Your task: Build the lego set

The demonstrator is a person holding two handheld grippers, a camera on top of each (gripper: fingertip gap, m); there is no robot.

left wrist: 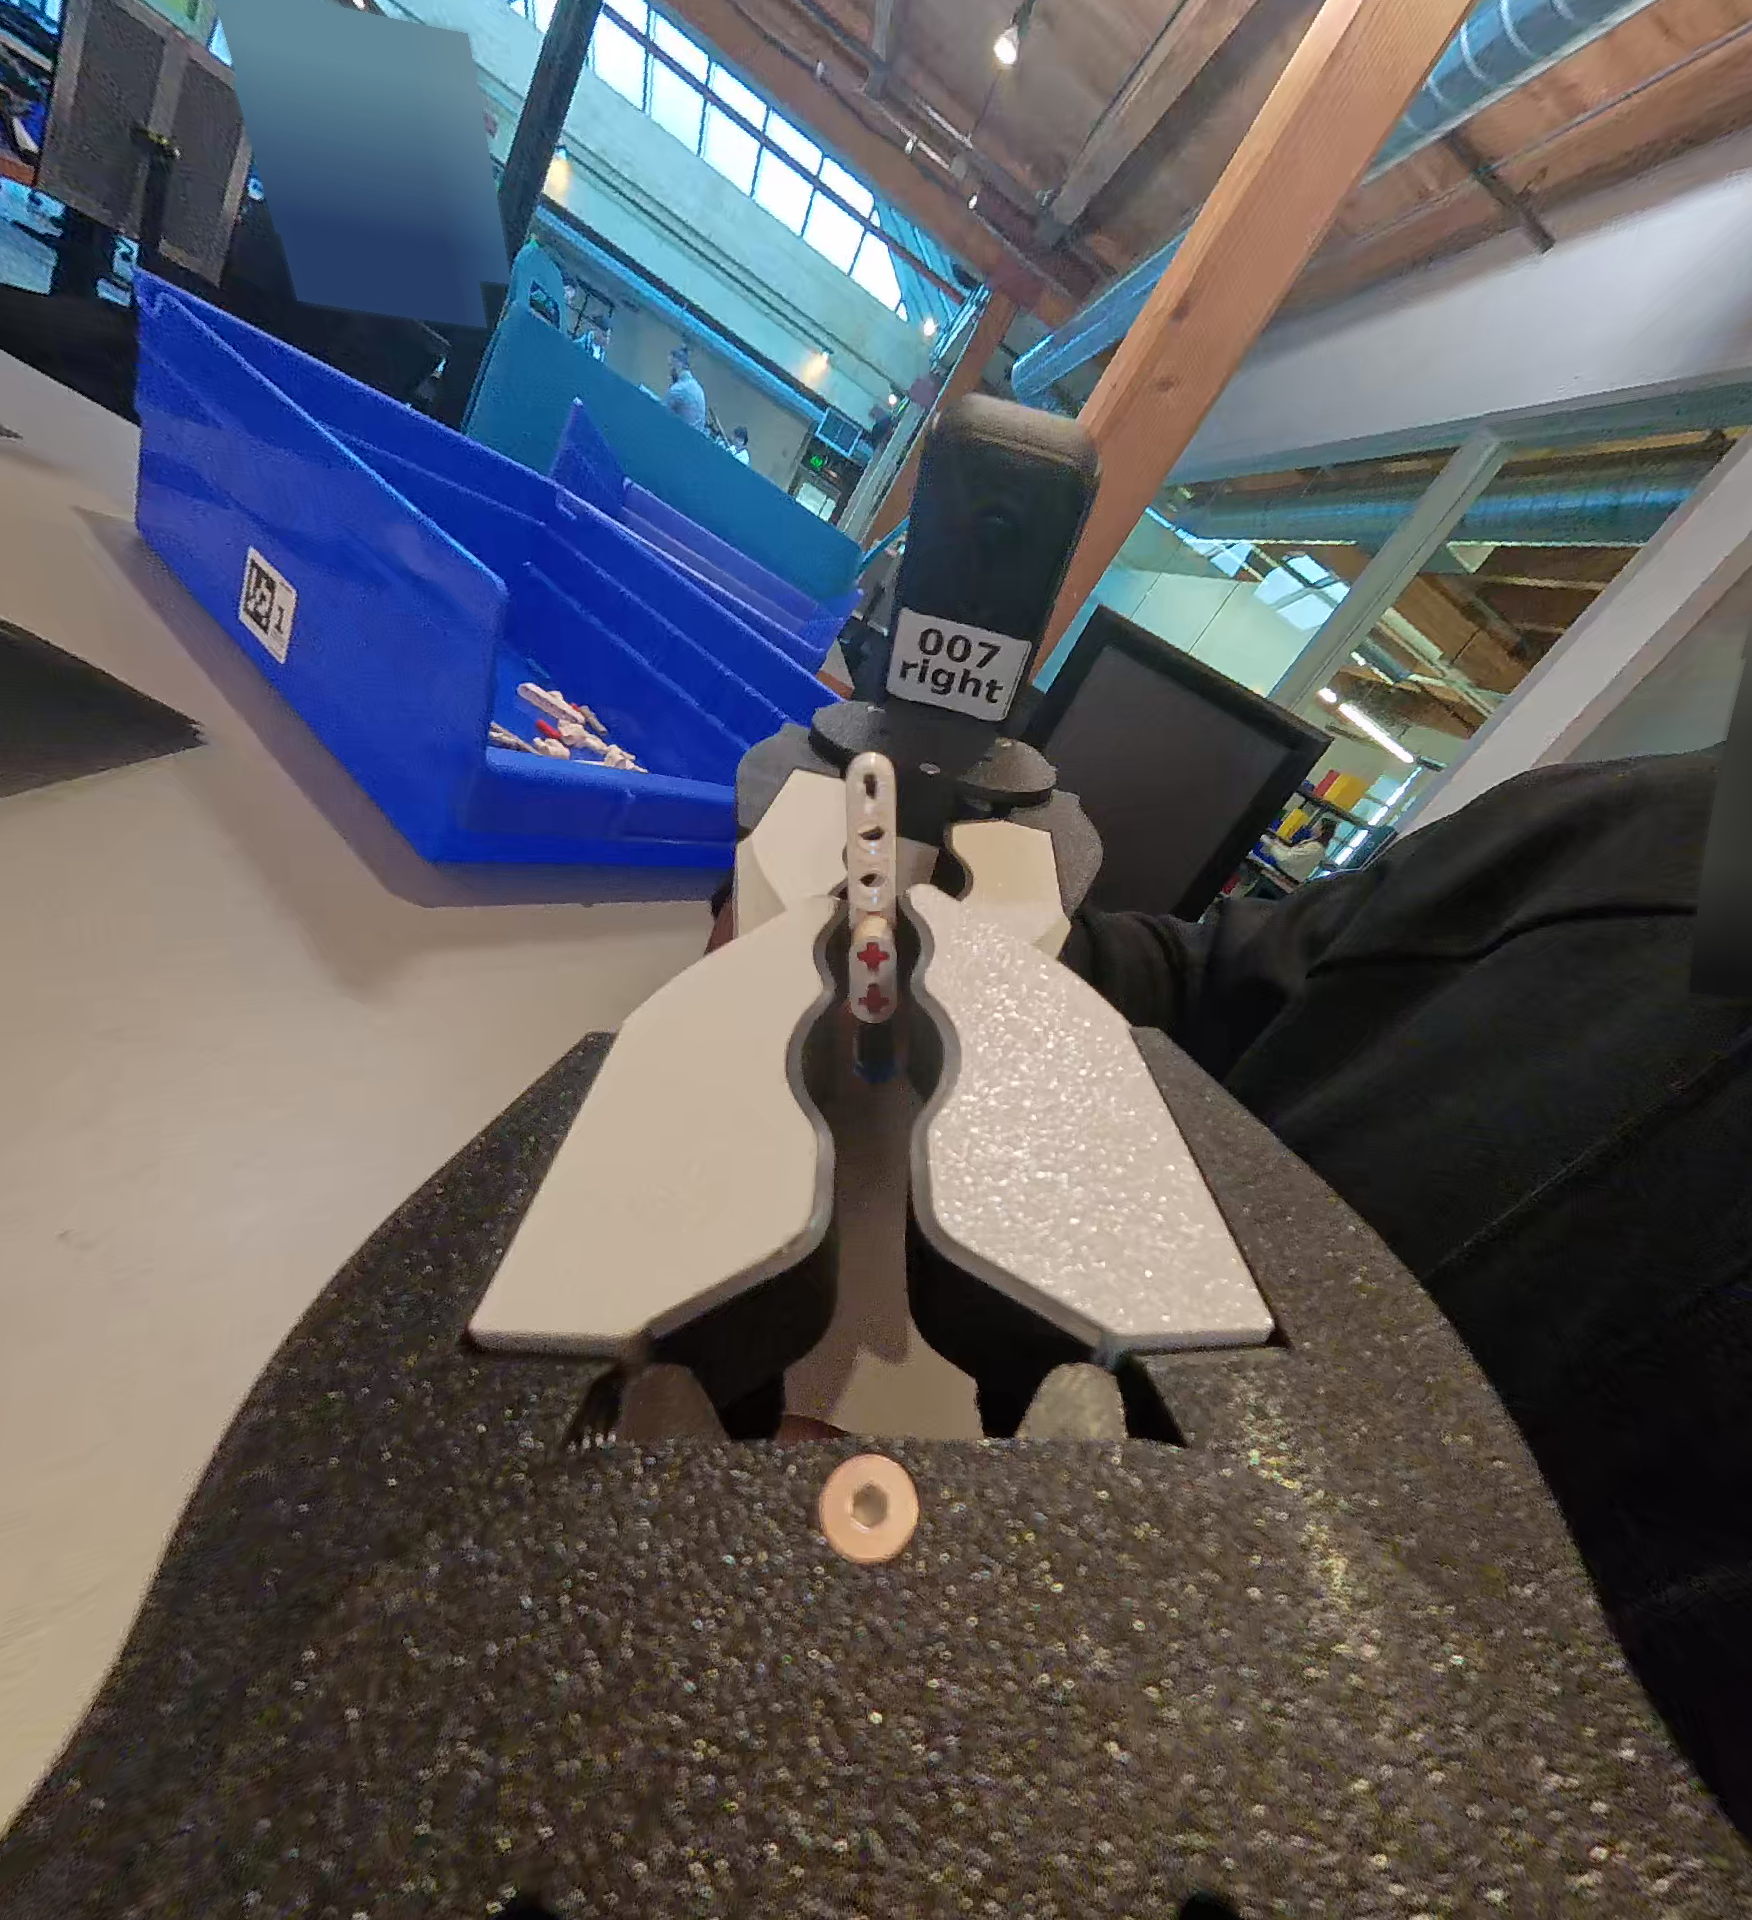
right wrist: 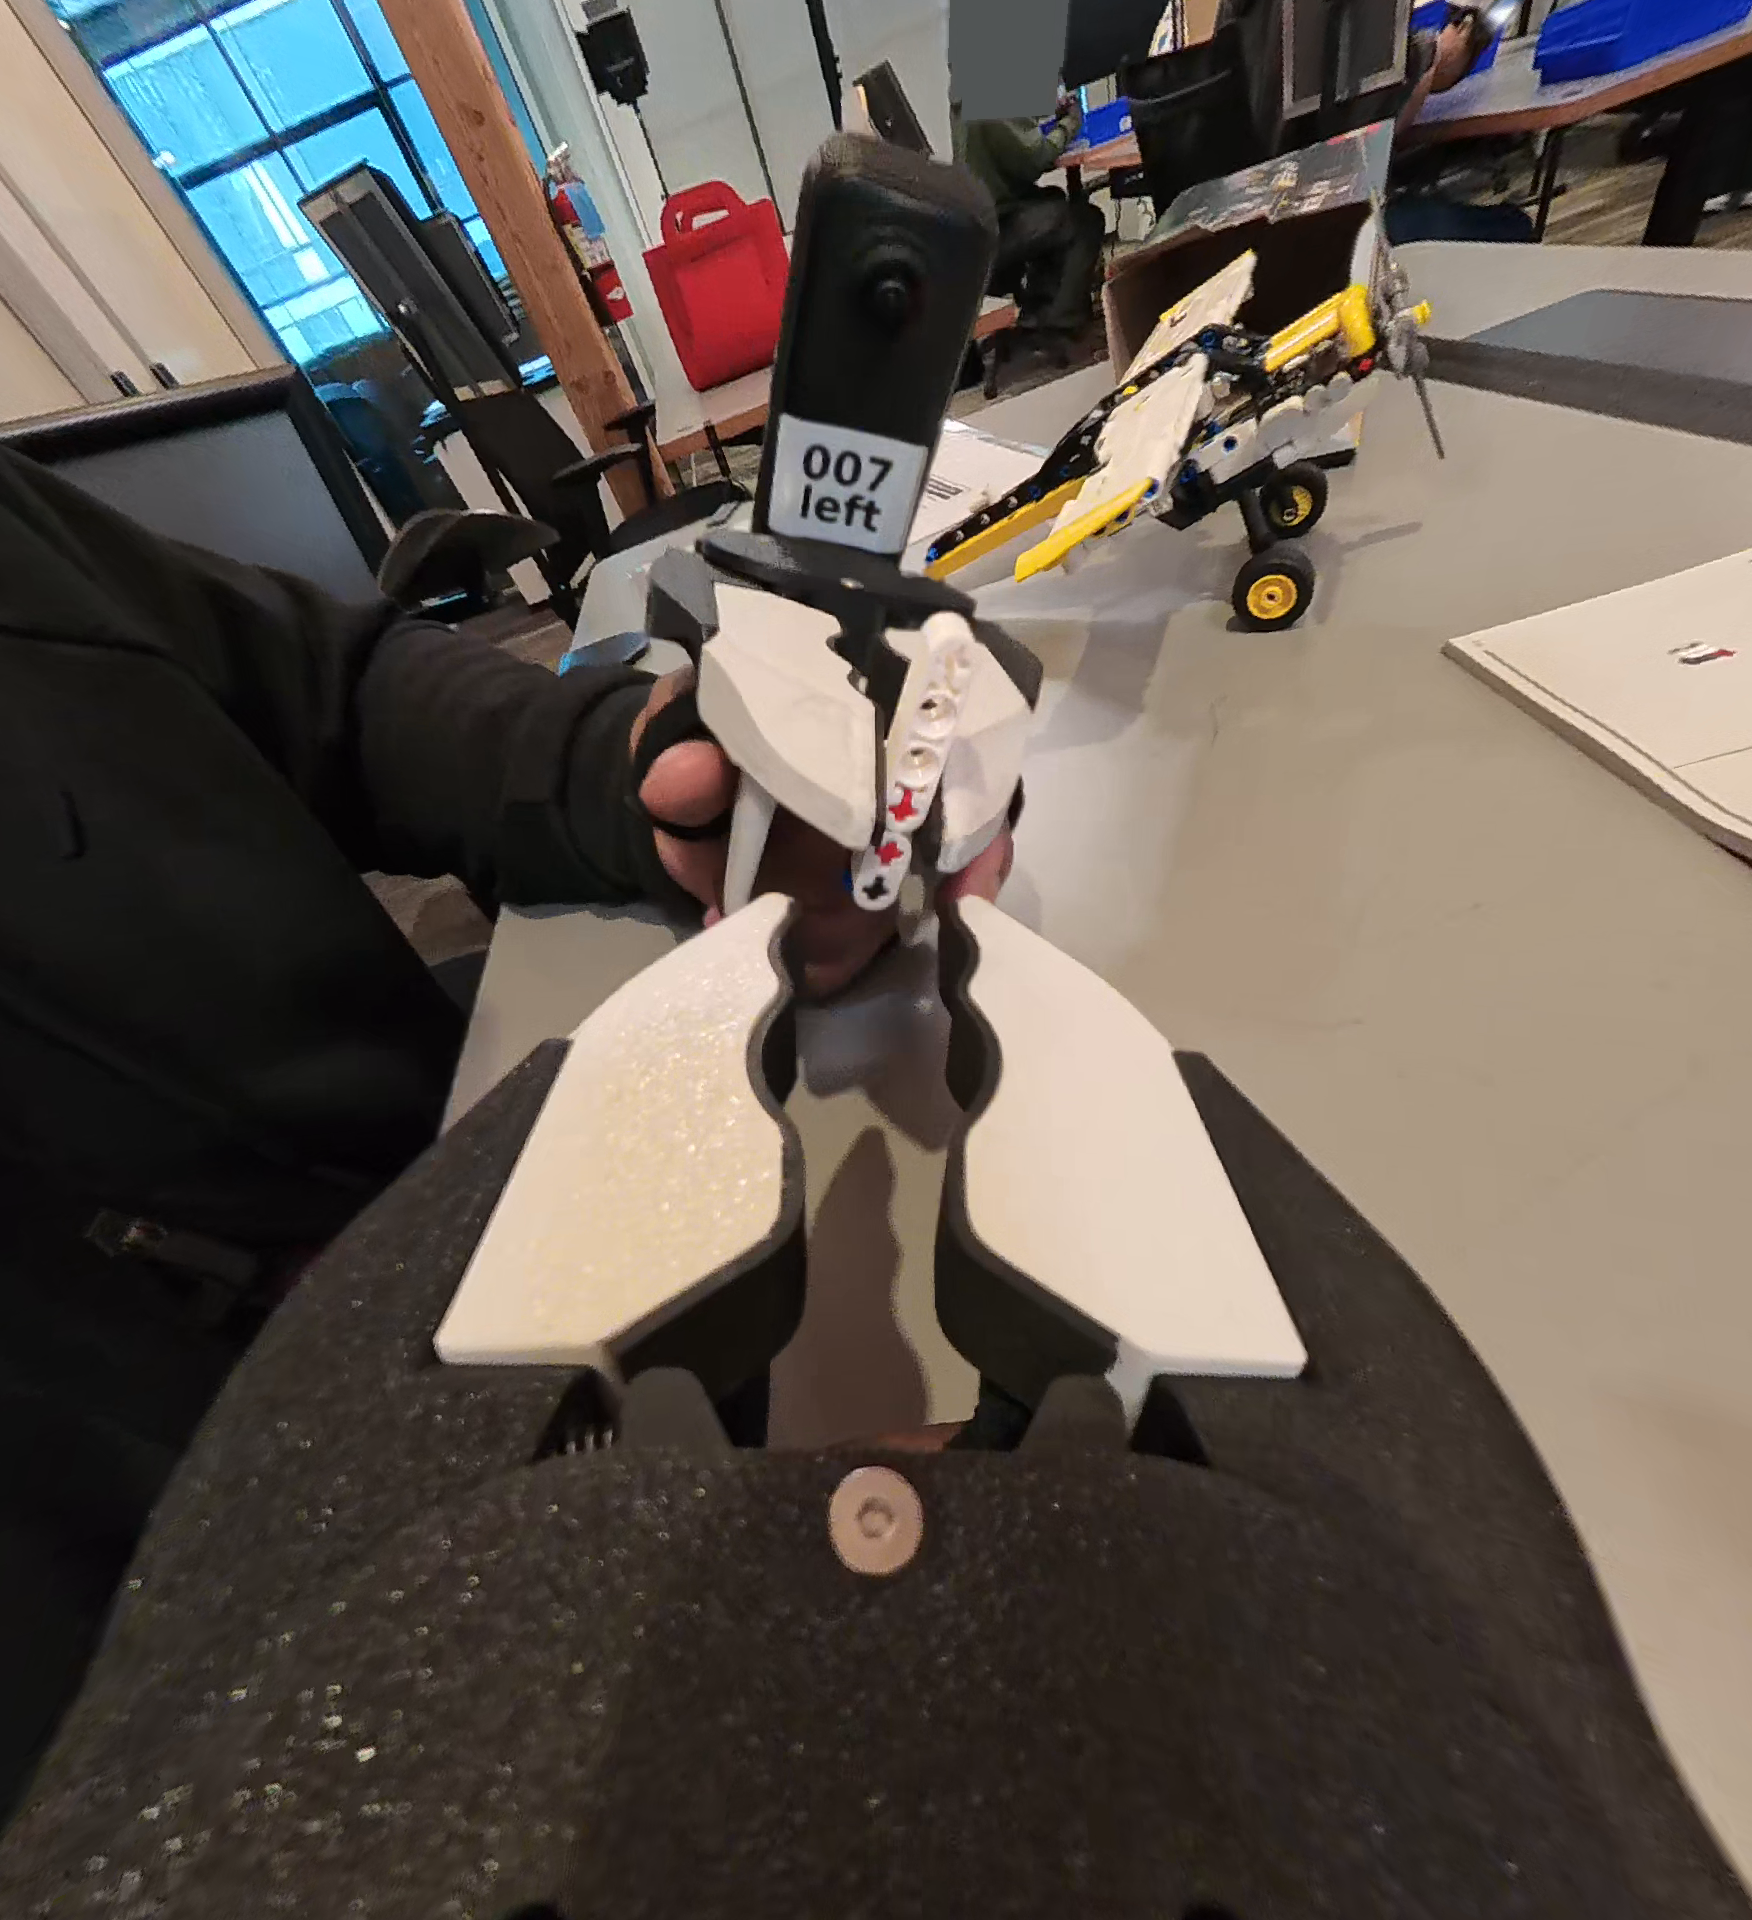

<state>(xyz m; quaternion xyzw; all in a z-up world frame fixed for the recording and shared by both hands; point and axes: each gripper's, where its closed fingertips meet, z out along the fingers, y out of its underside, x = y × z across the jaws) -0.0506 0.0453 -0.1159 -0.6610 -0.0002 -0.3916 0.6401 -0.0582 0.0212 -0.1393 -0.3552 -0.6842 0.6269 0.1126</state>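
Left wrist view: left tongs (left wrist: 872, 935) pinch a white beam (left wrist: 870, 831); right tongs (right wrist: 867, 935) gape.

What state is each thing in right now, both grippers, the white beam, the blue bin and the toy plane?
Left gripper: fingers shut on the white beam.
White beam: upright, off the table, red pins in its lower holes.
Right gripper: fingers open, holding nothing.
Blue bin: open-topped, small pale parts inside.
Toy plane: standing on its wheels on the table.
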